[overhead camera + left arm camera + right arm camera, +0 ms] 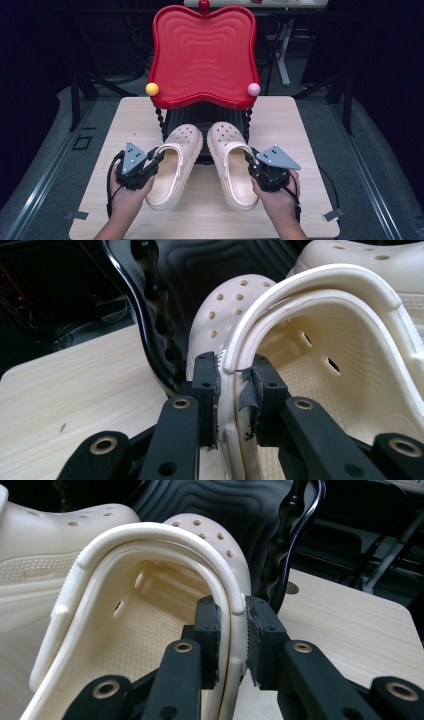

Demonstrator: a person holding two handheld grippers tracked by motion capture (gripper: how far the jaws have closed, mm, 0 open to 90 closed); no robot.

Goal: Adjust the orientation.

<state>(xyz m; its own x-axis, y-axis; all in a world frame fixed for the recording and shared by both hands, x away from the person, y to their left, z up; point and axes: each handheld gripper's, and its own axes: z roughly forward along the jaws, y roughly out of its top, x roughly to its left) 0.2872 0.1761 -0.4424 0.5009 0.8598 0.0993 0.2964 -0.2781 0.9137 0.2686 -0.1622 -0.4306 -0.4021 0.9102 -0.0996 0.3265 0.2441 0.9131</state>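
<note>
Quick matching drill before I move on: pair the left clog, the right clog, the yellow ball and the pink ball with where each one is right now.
Things:
1. left clog
2. right clog
3. yellow ball
4. pink ball

Places or states:
A. at the red tray's front right corner
B. outer side wall clamped by the left gripper
C. at the red tray's front left corner
D. outer side wall clamped by the right gripper

Pairs: 1-B, 2-D, 3-C, 4-A
</note>
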